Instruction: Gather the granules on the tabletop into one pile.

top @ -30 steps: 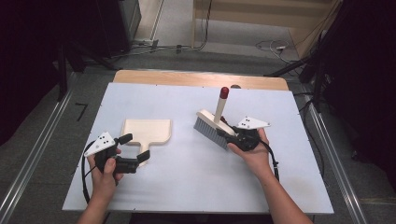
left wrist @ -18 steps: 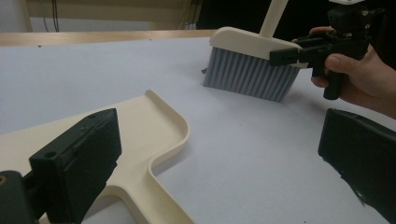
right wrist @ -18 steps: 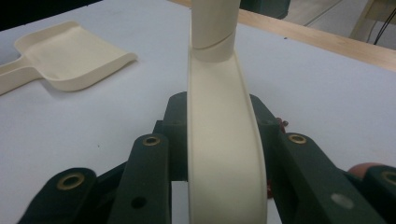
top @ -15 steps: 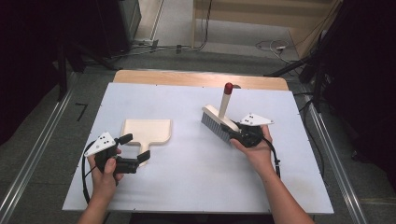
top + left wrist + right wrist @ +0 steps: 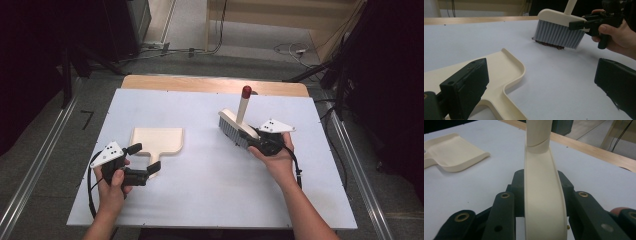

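Observation:
A cream dustpan (image 5: 157,139) lies flat on the white table (image 5: 210,200), its handle pointing toward the person. My left gripper (image 5: 144,158) is open, its jaws standing either side of that handle without closing on it. In the left gripper view the dustpan (image 5: 499,72) runs under the left jaw. My right gripper (image 5: 251,136) is shut on the cream back of a hand brush (image 5: 234,126) with grey bristles (image 5: 559,35) and a red-tipped handle (image 5: 246,92) pointing up. Dark crumbs (image 5: 549,45) lie under the bristles. The right gripper view has the brush back (image 5: 544,195) clamped between the jaws.
A wooden strip (image 5: 200,84) borders the table's far edge. Metal rails (image 5: 350,150) run along both sides, and cables lie on the floor (image 5: 290,50) beyond. Bare white surface stretches between the dustpan and the brush.
My right gripper has carried the brush a little to the right and farther away, bristles still on the table. The left gripper and dustpan have stayed put.

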Tool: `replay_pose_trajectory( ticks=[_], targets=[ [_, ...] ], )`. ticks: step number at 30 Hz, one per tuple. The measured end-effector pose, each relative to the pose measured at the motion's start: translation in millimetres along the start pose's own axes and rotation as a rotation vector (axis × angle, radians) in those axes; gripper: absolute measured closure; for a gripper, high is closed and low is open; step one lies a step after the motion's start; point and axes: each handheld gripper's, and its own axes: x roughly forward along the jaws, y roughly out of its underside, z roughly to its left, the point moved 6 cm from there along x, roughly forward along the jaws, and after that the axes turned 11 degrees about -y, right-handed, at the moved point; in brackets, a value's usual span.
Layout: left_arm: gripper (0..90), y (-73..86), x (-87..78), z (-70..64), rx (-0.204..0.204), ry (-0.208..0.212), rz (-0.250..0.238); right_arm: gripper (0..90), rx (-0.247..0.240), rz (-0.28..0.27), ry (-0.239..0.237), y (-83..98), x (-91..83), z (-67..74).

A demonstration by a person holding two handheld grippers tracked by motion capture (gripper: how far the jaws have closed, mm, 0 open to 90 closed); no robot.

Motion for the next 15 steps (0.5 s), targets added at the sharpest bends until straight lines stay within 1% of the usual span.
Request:
replay_pose_trajectory(
  ticks=[4, 7, 9, 12, 15],
  targets=[
    [0.0, 0.0, 0.2, 0.0, 0.0, 0.0, -0.001, 65.7, 0.005, -0.02, -0.017, -4.0, -5.9, 3.0],
    [0.0, 0.2, 0.7, -0.1, 0.002, 0.0, 0.0, 65.7, 0.009, -0.041, -0.02, -8.3, -14.0, 5.8],
    [0.0, 0.3, 0.6, 0.1, 0.003, -0.001, 0.002, 65.7, 0.012, -0.055, -0.017, -10.9, -20.9, 6.5],
    [0.0, 0.1, 0.3, -0.1, 0.005, -0.001, 0.002, 65.7, 0.033, -0.073, -0.01, -13.2, -32.4, 6.5],
    [0.0, 0.1, 0.4, -0.5, 0.007, -0.003, 0.002, 65.7, 0.042, -0.089, 0.005, -13.4, -45.8, 5.7]
  ],
)
